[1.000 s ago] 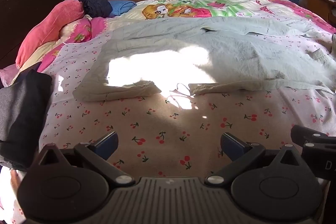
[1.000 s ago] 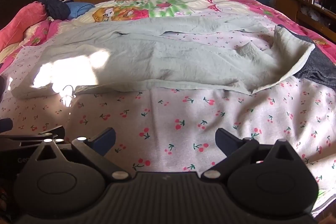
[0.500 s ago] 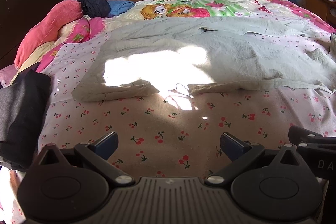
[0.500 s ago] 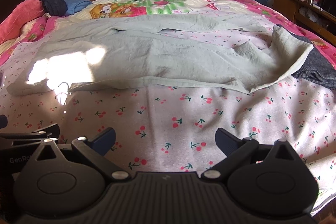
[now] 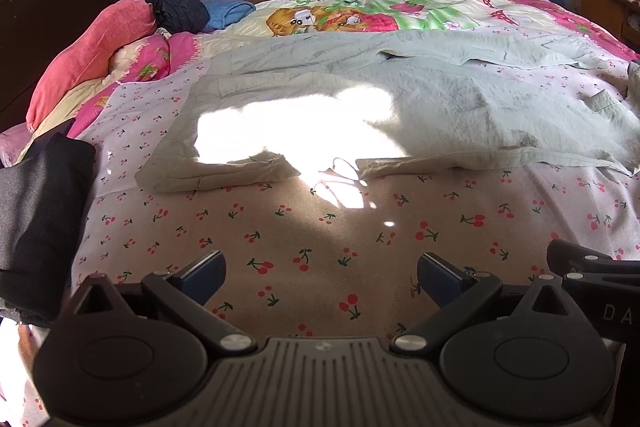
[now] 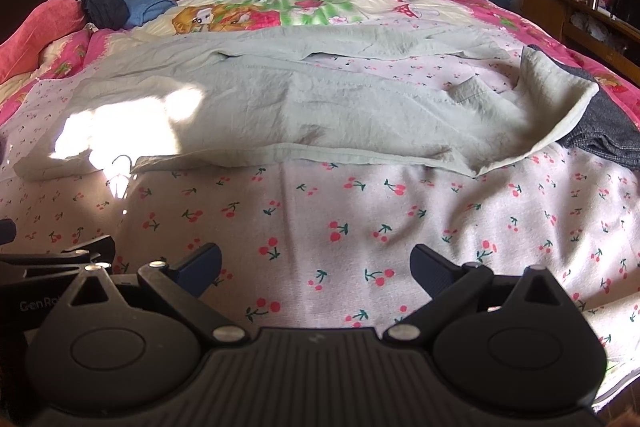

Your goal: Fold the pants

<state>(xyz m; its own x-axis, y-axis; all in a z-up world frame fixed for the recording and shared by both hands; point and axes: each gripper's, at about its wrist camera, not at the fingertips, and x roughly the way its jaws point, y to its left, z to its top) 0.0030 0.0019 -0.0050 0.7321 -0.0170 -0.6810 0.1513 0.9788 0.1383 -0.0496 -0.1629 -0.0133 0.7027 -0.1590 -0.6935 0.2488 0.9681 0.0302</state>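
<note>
Left wrist view: pants (image 5: 400, 115) lying unfolded on bed (image 5: 320, 235).
Both hand-held grippers, left (image 5: 320, 277) and right (image 6: 316, 269), hovering wide, empty; pinching near hem corners looks best.

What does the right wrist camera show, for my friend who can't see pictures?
Pale green pants lie spread across a cherry-print bed sheet, unfolded, with a sun patch at their left end. The open right gripper hovers over bare sheet in front of them, holding nothing. Dark jeans lie under the pants' right end.

Black gripper (image 5: 320, 277), blue finger pads (image 5: 204, 273)
</note>
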